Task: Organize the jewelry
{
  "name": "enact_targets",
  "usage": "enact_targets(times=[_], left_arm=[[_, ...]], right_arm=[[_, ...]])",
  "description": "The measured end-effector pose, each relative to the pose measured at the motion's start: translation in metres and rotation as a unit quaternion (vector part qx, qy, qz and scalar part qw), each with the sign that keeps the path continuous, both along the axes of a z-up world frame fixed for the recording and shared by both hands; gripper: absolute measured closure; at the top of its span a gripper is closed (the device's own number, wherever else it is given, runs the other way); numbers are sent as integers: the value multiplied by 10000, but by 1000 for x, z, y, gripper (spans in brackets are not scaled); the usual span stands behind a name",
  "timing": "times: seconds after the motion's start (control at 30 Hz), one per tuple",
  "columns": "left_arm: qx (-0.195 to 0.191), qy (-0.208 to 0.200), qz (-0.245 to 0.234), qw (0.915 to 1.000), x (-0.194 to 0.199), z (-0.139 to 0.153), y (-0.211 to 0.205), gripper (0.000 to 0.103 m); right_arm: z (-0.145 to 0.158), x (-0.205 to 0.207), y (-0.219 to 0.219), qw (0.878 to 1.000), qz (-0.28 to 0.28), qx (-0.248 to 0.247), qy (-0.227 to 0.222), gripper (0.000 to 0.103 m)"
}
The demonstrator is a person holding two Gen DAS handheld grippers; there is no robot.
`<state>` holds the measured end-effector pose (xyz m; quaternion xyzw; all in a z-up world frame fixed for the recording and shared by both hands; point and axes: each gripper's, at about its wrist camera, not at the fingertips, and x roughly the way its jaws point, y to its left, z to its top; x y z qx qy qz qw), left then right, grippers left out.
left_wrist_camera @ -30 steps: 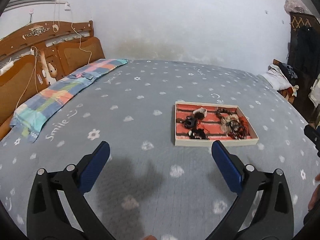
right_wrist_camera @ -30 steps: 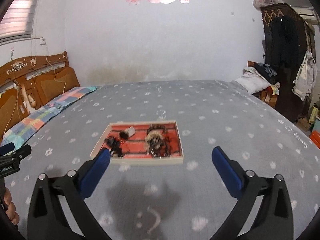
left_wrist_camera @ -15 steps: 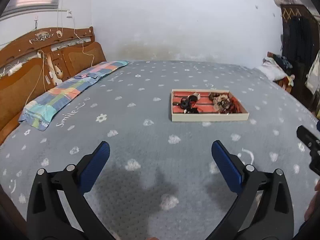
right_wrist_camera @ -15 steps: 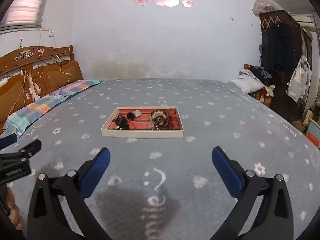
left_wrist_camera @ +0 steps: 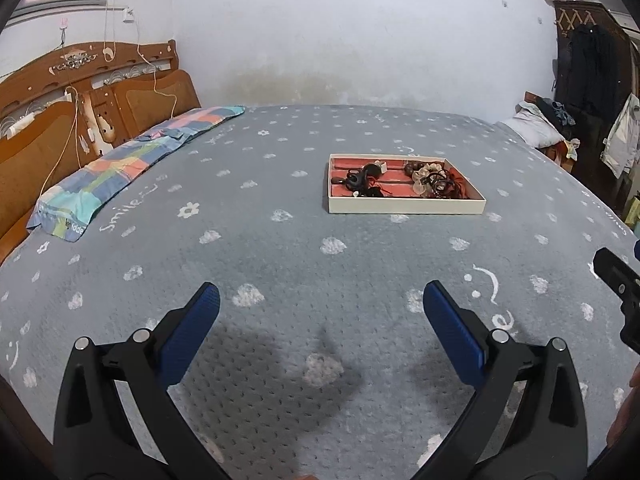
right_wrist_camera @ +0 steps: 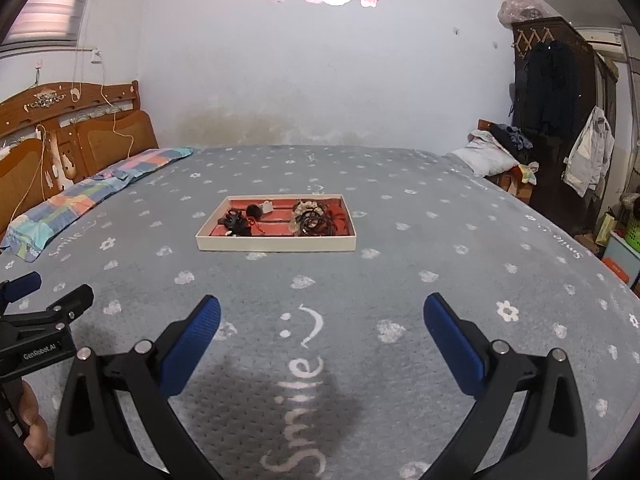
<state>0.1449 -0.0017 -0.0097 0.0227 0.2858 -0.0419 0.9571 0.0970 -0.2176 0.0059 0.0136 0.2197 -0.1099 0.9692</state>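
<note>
Two hand-held grippers, the left gripper and the right gripper, are hovering wide open and empty over a grey flower-print bedspread, well short of the cream tray holding tangled jewelry mid-bed.

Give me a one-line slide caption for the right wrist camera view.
Open right gripper hovers over a grey bedspread, facing a cream tray of tangled jewelry.

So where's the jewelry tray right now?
The jewelry tray lies mid-bed on the grey bedspread, ahead of both open hand-held grippers, with the patchwork pillow off to its left.
</note>
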Motion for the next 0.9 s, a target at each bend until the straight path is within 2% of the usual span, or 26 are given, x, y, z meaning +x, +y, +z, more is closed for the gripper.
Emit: enact_targets(times=[0.37,0.57,0.9], left_arm=[[20,-165,-119,9998,-6,3,-4,5],[-92,-142,-140,9998,-6,1,0,5],[-104,-347,-101,9993,-13,4,1,5]], right_arm=[[-1,-3,-2,10000,-37,33,-64,4],[-4,-5,-2,10000,-52,11,-69,4],[-2,-12,0,9996,-42,12,-288,4]])
